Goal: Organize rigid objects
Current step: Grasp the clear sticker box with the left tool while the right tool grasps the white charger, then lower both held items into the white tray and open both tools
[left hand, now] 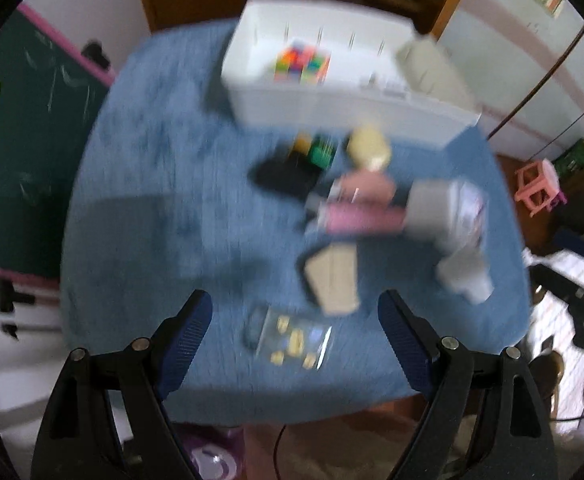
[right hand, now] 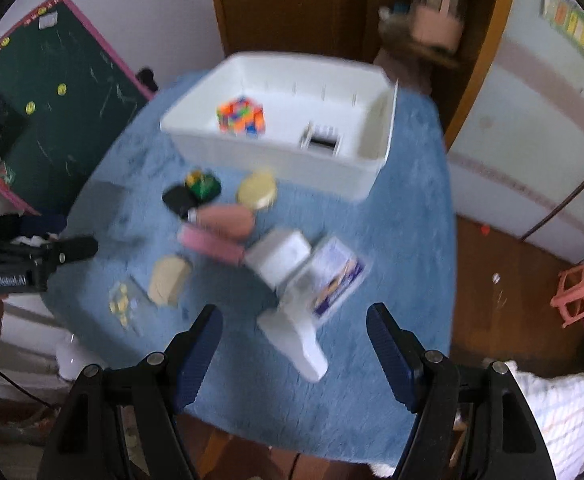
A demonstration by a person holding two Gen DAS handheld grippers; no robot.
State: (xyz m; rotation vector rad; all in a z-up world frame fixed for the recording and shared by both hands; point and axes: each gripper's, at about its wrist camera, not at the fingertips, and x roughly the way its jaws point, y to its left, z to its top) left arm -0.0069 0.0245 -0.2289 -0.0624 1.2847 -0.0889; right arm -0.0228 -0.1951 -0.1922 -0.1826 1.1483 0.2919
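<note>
A: Claws, status? 
B: Left claw (left hand: 295, 316) spread wide, gripping nothing; right claw (right hand: 294, 330) likewise. 
A: Objects? 
B: White bin (right hand: 251, 152) at the bench's (right hand: 404, 240) far side holds a multicoloured cube (right hand: 240, 116). Loose items lie between bin and claws; white bottle (right hand: 294, 332) just ahead of the right claw.

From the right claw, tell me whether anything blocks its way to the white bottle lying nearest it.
Nothing visible does. The right claw is open, and the white bottle lies on the blue cloth just ahead between its fingers. The card pack sits beyond it.
</note>
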